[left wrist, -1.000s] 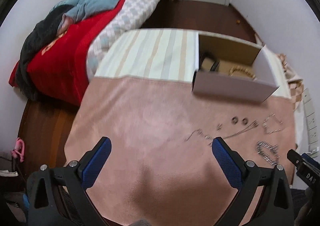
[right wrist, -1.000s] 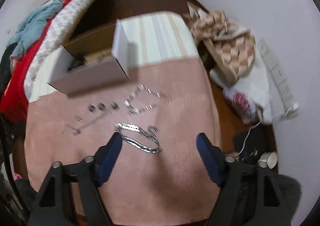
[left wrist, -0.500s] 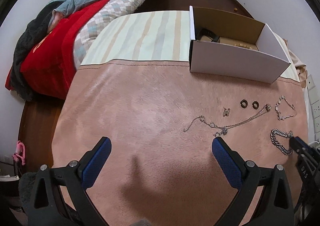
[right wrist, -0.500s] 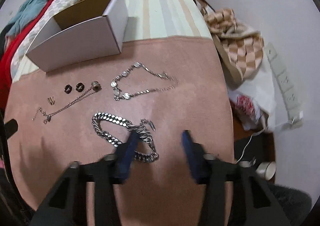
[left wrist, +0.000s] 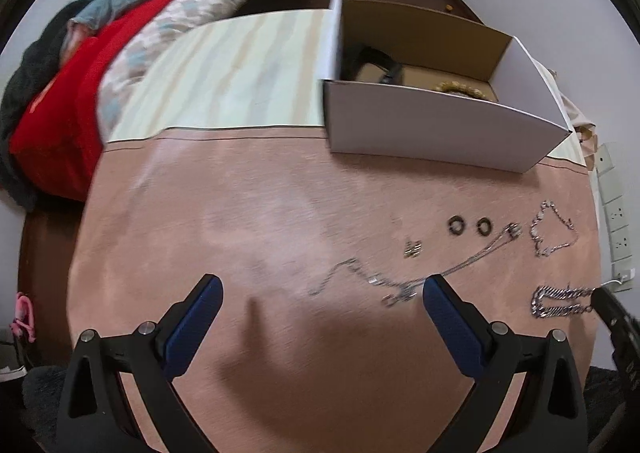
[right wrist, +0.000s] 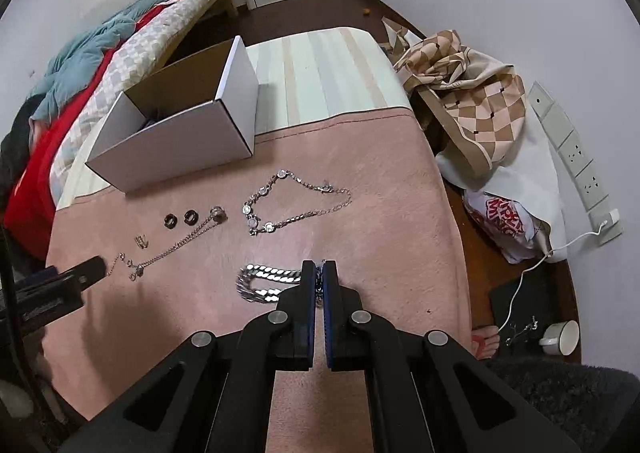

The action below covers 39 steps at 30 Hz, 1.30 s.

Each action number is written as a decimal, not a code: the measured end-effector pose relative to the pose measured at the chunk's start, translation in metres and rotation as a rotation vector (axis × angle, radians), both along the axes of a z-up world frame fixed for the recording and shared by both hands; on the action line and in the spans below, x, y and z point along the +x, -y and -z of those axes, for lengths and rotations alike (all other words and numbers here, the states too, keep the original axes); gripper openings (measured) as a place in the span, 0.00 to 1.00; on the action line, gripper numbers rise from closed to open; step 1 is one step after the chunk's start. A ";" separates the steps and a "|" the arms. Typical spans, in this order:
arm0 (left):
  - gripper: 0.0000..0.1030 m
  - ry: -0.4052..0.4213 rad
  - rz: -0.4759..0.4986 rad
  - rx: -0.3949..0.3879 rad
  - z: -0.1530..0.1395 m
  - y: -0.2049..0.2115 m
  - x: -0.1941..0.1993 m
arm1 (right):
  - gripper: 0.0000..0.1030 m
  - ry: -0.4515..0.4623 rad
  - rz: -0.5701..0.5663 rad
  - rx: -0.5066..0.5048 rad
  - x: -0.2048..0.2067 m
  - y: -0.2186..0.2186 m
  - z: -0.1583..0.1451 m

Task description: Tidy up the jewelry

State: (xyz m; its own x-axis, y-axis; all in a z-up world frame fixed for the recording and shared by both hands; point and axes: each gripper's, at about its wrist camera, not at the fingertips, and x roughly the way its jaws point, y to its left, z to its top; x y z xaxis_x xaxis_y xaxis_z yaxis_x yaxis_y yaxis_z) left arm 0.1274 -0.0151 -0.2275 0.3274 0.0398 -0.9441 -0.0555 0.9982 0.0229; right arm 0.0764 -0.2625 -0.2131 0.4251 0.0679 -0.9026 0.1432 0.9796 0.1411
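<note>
Pressed together, the right gripper (right wrist: pixel 319 267) pinches one end of the thick silver chain (right wrist: pixel 266 284), whose flat links lie doubled on the pink cloth (right wrist: pixel 384 181) just to the left of the blue pads. Spread wide, the left gripper (left wrist: pixel 318 295) holds nothing; the thin pendant necklace (left wrist: pixel 404 281) lies just beyond its tips, closer to the right finger (left wrist: pixel 450 323). A little farther on the cloth rest a small silver clip (right wrist: pixel 141 241), two dark rings (right wrist: pixel 181 218) side by side, and a bracelet with round stones (right wrist: pixel 292 203), all apart from each other. Behind them the white cardboard box (right wrist: pixel 176 147) stands open at the cloth's far edge; a beaded bracelet (left wrist: pixel 464 87) and something dark lie inside. Beyond it is a striped sheet (left wrist: pixel 240 81).
</note>
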 end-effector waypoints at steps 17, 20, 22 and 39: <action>0.12 0.014 0.104 -0.024 0.017 0.038 0.018 | 0.03 -0.024 0.025 0.001 0.001 0.010 0.010; 0.06 0.023 0.107 -0.033 0.015 0.038 0.019 | 0.03 -0.019 0.025 0.004 0.000 0.010 0.009; 0.06 0.032 0.113 -0.037 0.011 0.039 0.015 | 0.03 -0.011 0.023 0.007 0.001 0.010 0.005; 0.06 0.167 0.130 -0.153 -0.091 0.016 0.025 | 0.03 0.116 -0.111 0.136 0.041 -0.019 -0.090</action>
State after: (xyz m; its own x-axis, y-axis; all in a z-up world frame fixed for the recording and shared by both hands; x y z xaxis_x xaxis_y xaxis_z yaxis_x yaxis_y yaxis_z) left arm 0.1528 -0.0309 -0.1369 0.4720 -0.1516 -0.8684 0.0831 0.9884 -0.1274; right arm 0.1171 -0.2432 -0.1231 0.5087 0.2384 -0.8273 0.0103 0.9592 0.2827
